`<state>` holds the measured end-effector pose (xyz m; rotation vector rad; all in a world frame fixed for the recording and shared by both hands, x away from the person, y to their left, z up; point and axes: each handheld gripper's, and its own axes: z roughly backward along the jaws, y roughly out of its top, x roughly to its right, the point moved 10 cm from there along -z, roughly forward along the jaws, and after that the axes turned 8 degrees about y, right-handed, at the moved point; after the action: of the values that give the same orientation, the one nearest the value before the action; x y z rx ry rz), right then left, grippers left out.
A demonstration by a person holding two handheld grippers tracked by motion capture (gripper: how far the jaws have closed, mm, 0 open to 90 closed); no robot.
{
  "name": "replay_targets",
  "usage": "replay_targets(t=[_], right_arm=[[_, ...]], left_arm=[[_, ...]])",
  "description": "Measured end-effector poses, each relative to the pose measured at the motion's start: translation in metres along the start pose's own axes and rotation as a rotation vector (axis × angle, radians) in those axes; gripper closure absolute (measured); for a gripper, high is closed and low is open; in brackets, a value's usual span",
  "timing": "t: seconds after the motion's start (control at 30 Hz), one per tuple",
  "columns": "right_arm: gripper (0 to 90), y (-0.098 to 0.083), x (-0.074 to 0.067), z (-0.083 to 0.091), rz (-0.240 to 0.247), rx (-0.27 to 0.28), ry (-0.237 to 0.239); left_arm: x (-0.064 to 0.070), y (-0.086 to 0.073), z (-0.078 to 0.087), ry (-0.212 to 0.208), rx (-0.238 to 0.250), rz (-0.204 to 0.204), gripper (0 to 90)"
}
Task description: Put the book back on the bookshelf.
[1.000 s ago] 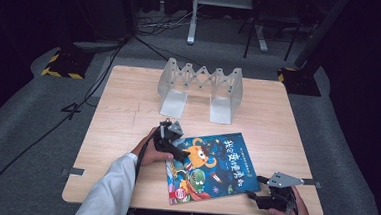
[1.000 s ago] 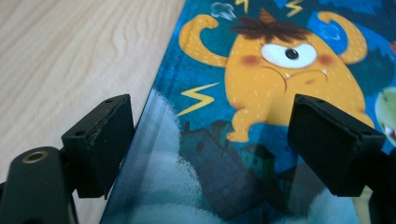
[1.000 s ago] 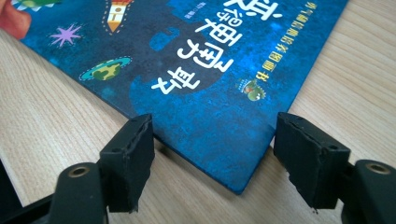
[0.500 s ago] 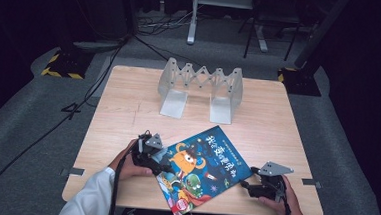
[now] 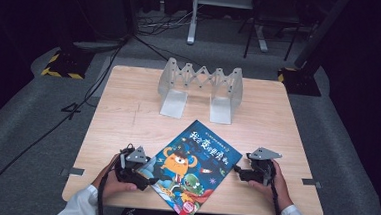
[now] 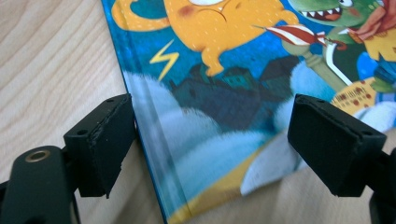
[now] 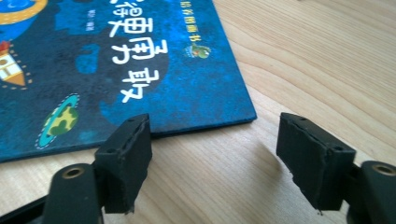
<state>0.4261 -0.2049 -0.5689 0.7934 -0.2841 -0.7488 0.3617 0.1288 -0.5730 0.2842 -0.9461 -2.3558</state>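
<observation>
A blue picture book (image 5: 195, 163) with cartoon monsters lies flat and askew on the wooden table (image 5: 128, 108), its near corner poking over the front edge. My left gripper (image 5: 146, 177) is at the book's left side, open wide. In the left gripper view the book (image 6: 219, 93) lies between the jaws, with the left pad (image 6: 105, 140) against its spine edge and the right pad over the cover by the bottom edge. My right gripper (image 5: 242, 173) is just off the book's right corner (image 7: 233, 107). Its jaws have just been opening, and my right gripper (image 7: 215, 135) has bare wood between its pads.
A clear accordion-style rack (image 5: 200, 85) stands at the back middle of the table. The front table edge runs just under both hands. Cables and stand feet lie on the grey floor (image 5: 52, 129) around the table.
The book has slid toward the front edge and turned, so its near corner now overhangs. My left gripper moved toward the front left with it. My right gripper moved in toward the book's right corner.
</observation>
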Motion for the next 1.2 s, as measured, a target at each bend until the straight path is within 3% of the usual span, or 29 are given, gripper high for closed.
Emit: replay_targets(t=[0.1, 0.27, 0.47, 0.6, 0.77, 0.97, 1.07, 1.2], right_arm=[[31.9, -0.004, -0.005, 0.006, 0.006, -0.007, -0.025], [33.6, -0.015, -0.026, 0.016, 0.044, -0.003, 0.025], [33.3, -0.013, -0.039, 0.012, 0.055, 0.001, 0.08], [31.5, -0.011, -0.037, 0.01, 0.067, 0.012, 0.046], [33.3, -0.008, -0.037, 0.007, 0.052, 0.017, 0.055], [32.6, -0.006, -0.033, 0.004, 0.04, 0.005, 0.075], [31.6, -0.002, -0.028, 0.0, 0.029, -0.009, 0.069], [31.9, 0.008, -0.02, -0.009, 0.019, -0.01, 0.027]], left_arm=[[0.002, -0.003, 0.002, 0.011, 0.019, 0.011, 15.9], [0.009, -0.006, 0.004, 0.021, 0.033, 0.03, 15.4], [0.018, -0.006, 0.005, 0.023, 0.02, 0.025, 15.2], [0.022, -0.005, 0.004, 0.01, 0.016, 0.012, 15.2], [0.03, -0.003, 0.001, -0.007, 0.014, -0.011, 14.8], [0.032, -0.003, 0.001, -0.012, 0.015, -0.011, 14.3], [0.037, -0.004, 0.001, 0.0, 0.028, 0.009, 14.4], [0.043, -0.007, 0.002, 0.013, 0.019, -0.039, 15.1]])
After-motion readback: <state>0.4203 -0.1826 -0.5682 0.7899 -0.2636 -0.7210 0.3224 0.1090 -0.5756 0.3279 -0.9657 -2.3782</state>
